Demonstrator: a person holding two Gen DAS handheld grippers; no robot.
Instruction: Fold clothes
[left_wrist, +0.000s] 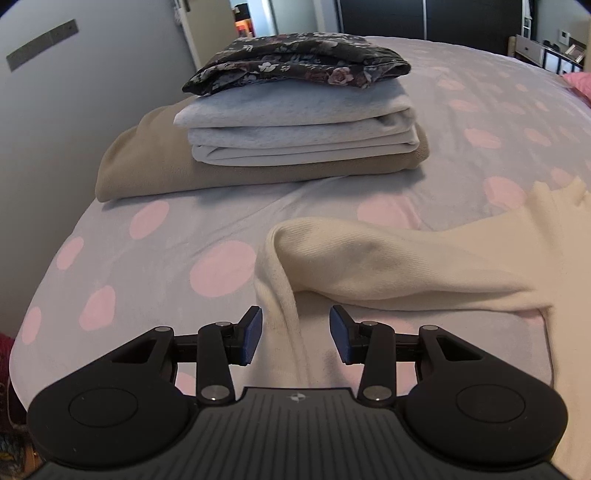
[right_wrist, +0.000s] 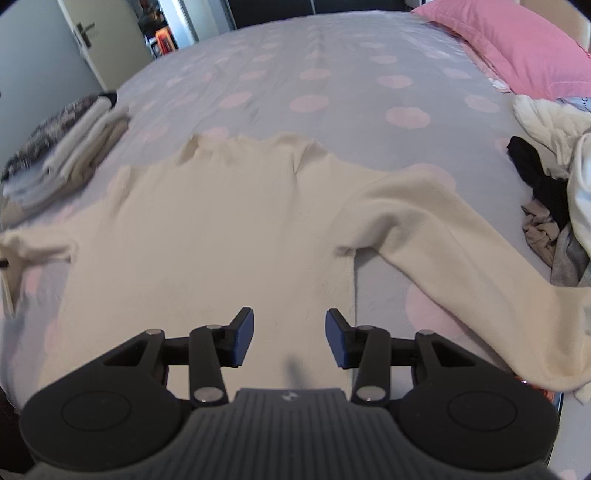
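A cream long-sleeved sweater lies spread flat on the bed, neck away from me, both sleeves out to the sides. In the right wrist view my right gripper hovers open above the sweater's lower right body, nothing between its blue pads. In the left wrist view the sweater's left sleeve lies bent across the sheet, and its edge runs under my left gripper. That gripper stands open too, its pads apart above the fabric and not pressing on it.
A stack of folded clothes sits at the bed's left side: a beige piece, grey layers, a dark floral piece on top. Unfolded laundry is heaped at the right, near a pink pillow. The bedsheet is grey with pink dots.
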